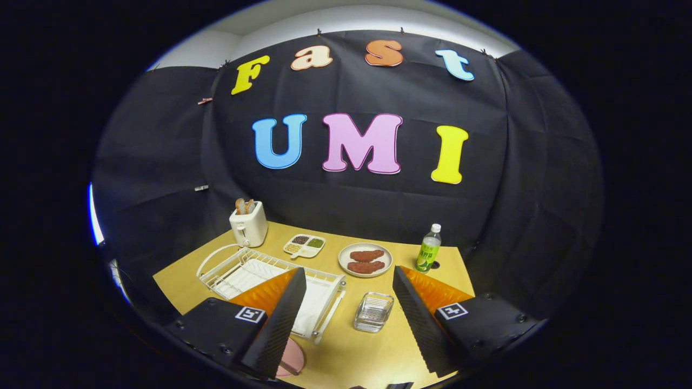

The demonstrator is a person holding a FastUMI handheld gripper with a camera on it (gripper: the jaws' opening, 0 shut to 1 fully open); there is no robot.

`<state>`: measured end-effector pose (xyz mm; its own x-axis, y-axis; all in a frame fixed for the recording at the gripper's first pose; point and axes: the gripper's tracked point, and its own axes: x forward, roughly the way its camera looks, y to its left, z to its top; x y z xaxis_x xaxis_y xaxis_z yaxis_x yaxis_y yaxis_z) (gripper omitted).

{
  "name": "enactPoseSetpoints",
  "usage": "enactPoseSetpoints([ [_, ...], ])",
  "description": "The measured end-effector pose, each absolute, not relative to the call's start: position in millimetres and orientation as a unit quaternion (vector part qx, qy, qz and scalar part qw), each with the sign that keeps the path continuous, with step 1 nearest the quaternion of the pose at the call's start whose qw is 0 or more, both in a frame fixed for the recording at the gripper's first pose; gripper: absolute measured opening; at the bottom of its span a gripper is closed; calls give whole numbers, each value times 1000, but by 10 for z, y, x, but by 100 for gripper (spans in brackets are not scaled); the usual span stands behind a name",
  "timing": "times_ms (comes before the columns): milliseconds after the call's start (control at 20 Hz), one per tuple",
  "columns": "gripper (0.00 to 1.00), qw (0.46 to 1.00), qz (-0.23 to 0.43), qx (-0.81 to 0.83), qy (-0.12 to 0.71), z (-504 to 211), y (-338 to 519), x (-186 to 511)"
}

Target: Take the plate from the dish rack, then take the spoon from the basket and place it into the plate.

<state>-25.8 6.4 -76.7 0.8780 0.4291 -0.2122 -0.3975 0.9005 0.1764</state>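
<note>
Your wooden table (346,351) sits before black cloth. Your gripper (348,308) hangs released, fingers wide apart, nothing between them. The white wire rack (324,281) lies behind the left finger; a pink plate (292,359) edge peeks beneath it. The clear ribbed basket (373,312) stands between the fingers.

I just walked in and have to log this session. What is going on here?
A person holds a gripper over a wooden table. Its fingers are spread wide and grip nothing. Between them stands a small clear basket. A white dish rack lies partly behind one finger, and a pink plate sits near that finger's base. Farther back are a toaster, a divided dish, a plate of food and a bottle.
</note>
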Motion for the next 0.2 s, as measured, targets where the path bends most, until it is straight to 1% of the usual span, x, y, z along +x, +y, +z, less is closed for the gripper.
enactPoseSetpoints([
  [200,99,969,205,69,118,-676,-132,-203],
])
